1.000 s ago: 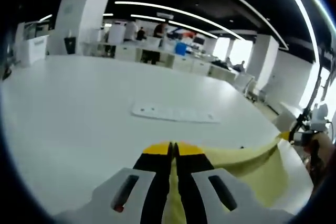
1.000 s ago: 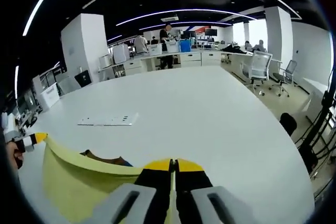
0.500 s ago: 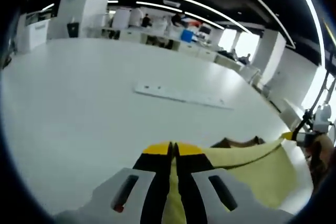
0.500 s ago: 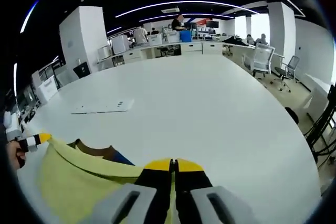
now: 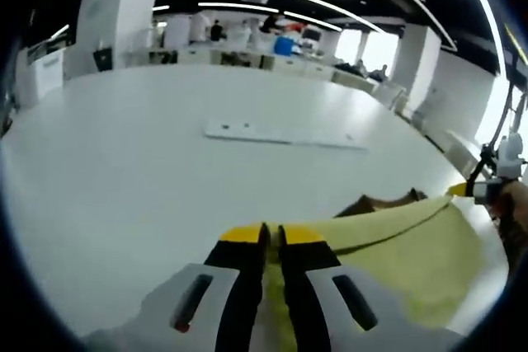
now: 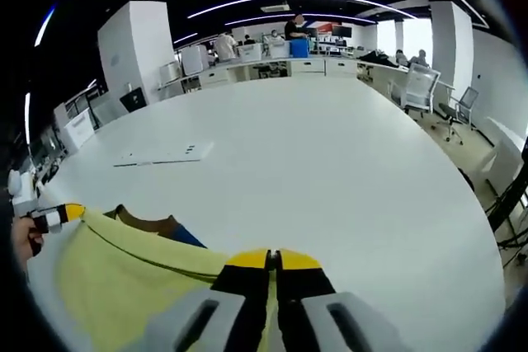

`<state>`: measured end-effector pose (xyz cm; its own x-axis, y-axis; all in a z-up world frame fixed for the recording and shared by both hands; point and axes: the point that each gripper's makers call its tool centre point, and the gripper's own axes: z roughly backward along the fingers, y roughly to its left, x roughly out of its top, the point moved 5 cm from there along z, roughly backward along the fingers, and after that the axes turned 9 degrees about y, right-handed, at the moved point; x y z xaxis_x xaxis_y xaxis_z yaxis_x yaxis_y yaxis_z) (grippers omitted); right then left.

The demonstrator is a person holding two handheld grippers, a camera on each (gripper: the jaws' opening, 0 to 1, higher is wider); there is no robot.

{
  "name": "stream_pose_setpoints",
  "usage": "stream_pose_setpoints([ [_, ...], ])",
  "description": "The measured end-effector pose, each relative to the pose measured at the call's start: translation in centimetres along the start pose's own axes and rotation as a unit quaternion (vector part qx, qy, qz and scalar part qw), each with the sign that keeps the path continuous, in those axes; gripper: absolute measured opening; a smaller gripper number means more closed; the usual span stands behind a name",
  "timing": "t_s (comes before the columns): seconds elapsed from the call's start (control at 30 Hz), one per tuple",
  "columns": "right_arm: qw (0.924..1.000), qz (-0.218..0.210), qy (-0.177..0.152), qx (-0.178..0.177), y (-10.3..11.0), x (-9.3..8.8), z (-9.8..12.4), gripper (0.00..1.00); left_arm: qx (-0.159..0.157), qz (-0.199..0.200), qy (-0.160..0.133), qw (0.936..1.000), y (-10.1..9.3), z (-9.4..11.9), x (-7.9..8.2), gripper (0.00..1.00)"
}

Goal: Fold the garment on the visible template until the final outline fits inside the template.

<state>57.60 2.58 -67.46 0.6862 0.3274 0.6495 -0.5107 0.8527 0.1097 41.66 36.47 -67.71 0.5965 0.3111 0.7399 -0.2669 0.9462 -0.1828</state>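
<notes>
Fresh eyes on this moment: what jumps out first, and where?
The pale yellow cloth garment stretched taut between both grippers: the left gripper and the right gripper each pinch its top edge, low in their views. Behind that edge a brown piece peeks out, and a flat white strip lies further off on the big white table.

garment [image 5: 396,245]: 1 (yellow) | grippers: 2, left gripper [image 5: 271,238], right gripper [image 6: 273,260] | table [image 6: 330,154]: 1 | white strip [image 5: 280,133]: 1
</notes>
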Motion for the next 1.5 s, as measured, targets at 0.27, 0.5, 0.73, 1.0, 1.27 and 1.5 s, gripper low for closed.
stream_pose_setpoints([
  [0.27, 0.9989, 0.041, -0.010, 0.019, 0.5, 0.3, 1.3, 0.17, -0.046, -0.067, -0.015, 0.9966, -0.9, 1.0, 0.4, 0.27],
  [0.5, 0.9902, 0.137, 0.004, 0.027, 0.7, -0.5, 2.3, 0.27, -0.074, -0.164, -0.008, 0.9836, -1.2, 1.7, -0.2, 0.40],
  [0.73, 0.9809, 0.193, 0.013, 0.015, 0.2, -1.1, 1.9, 0.26, -0.057, -0.265, 0.014, 0.9624, -0.3, 1.5, -1.3, 0.43],
  [1.0, 0.9773, 0.210, 0.007, 0.023, 0.5, -1.4, 0.4, 0.26, -0.037, -0.239, 0.018, 0.9701, 0.6, 0.0, -1.5, 0.37],
  [1.27, 0.9802, 0.195, -0.013, 0.033, 0.6, -0.9, -1.0, 0.23, -0.027, -0.223, -0.003, 0.9745, 0.4, -1.3, -0.4, 0.34],
  [1.5, 0.9889, 0.144, -0.030, 0.020, 0.2, -0.3, -1.8, 0.21, -0.003, -0.201, -0.013, 0.9795, 0.5, -2.4, 0.4, 0.32],
])
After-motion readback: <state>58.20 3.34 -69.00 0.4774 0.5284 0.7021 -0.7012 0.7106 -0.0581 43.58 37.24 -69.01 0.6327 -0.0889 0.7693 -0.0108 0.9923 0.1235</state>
